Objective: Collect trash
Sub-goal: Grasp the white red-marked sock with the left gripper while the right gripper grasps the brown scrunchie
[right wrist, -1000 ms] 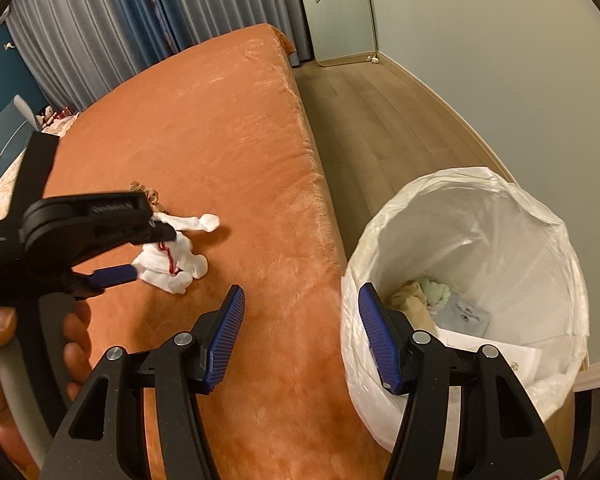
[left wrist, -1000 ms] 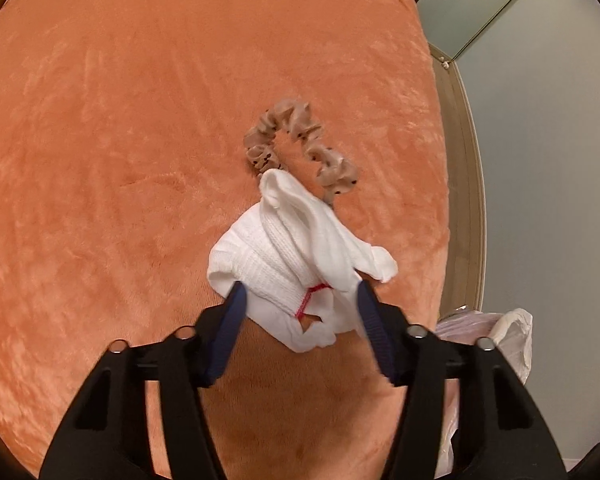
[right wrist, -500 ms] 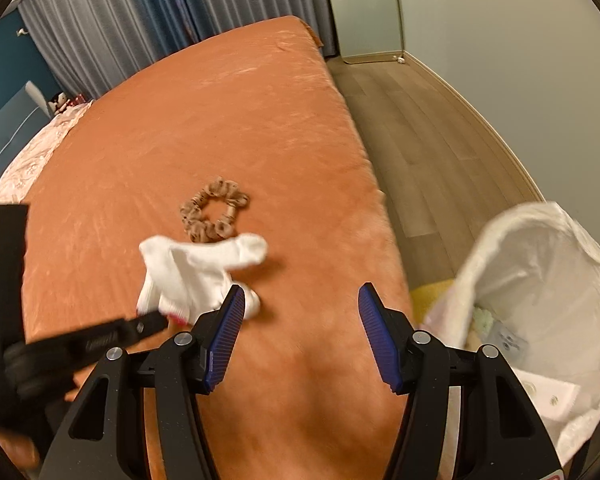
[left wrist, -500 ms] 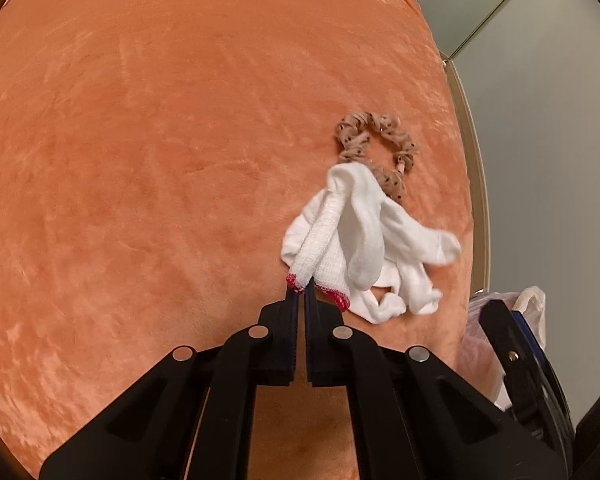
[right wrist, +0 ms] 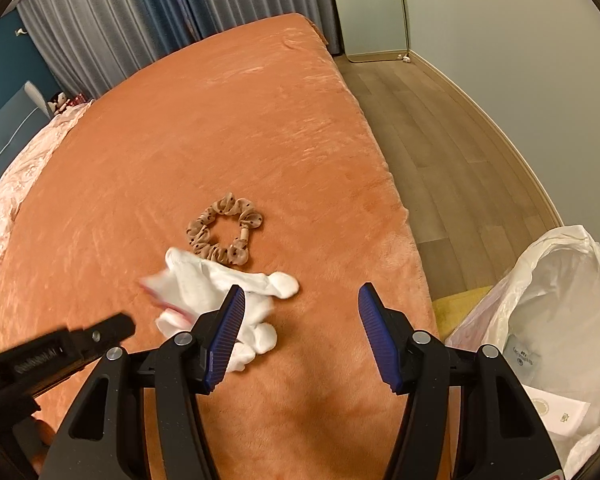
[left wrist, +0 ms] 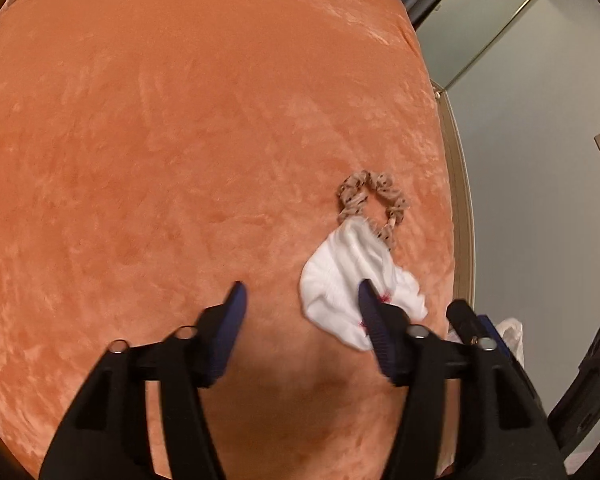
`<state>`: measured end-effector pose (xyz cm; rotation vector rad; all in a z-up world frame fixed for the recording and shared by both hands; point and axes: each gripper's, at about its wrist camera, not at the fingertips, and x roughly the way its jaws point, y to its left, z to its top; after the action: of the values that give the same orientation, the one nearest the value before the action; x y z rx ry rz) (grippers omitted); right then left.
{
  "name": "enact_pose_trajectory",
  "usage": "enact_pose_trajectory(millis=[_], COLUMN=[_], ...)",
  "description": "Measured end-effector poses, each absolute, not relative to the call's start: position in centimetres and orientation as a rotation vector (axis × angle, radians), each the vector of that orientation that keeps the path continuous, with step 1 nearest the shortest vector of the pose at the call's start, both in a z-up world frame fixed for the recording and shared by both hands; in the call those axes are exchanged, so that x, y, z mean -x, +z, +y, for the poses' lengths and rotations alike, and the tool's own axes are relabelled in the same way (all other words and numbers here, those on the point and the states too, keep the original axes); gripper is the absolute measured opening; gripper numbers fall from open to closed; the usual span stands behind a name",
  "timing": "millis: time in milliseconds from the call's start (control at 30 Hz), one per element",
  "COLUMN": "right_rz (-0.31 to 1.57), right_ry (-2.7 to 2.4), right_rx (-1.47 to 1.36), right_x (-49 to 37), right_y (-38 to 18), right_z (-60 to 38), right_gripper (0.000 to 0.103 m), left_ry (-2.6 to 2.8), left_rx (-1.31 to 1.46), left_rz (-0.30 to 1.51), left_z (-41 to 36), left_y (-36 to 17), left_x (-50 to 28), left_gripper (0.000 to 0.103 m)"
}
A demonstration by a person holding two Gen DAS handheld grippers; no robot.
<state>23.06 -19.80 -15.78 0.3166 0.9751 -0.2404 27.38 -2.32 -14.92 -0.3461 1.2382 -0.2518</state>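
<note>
The white socks [right wrist: 220, 292] are seen crumpled on the orange bed [right wrist: 228, 128], lower centre of the right view, touching a spotted scrunchie [right wrist: 224, 230] above them. The left claw [left wrist: 300, 304], just opened, is spread wide and empty; the right claw [right wrist: 302, 304] is also held wide, nothing gripped. A lined bin [right wrist: 556, 280] is seen at lower right.

A: Left wrist view?
B: Taken from above the bed [left wrist: 180, 140], angled steeply down, close; wall at the right edge.
A: Right wrist view?
B: Taken from the bed's near end, aimed along it toward curtains [right wrist: 100, 32]; floor [right wrist: 440, 152] and bag-lined bin [right wrist: 560, 300] at right.
A: Overlap?
B: White socks [left wrist: 340, 276] [right wrist: 204, 284] and scrunchie [left wrist: 372, 196] [right wrist: 224, 232] are shared.
</note>
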Motion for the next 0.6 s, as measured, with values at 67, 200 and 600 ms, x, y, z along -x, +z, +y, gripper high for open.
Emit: enact_pose_trajectory(millis=[67, 200, 600], right_rz=[0.975, 0.975, 1.008], right_ry=[-0.245, -0.248, -0.169], right_rx=[-0.307, -0.306, -0.278], right_x=[-23.2, -23.6, -27.9], right_y=[-15.8, -15.8, -17.2], right_z=[-20.2, -21.0, -19.7], right_gripper=[0.057, 0.057, 0.058], left_ry=[-0.268, -0.239, -0.186], left_rx=[0.352, 0.392, 0.371], left_rz=[1.262, 1.317, 1.308], left_z=[-3.6, -5.6, -4.4], left_y=[-15.3, -17.2, -18.7], left_x=[-28.1, -29.5, -29.9], left_gripper=[0.057, 0.057, 0.011])
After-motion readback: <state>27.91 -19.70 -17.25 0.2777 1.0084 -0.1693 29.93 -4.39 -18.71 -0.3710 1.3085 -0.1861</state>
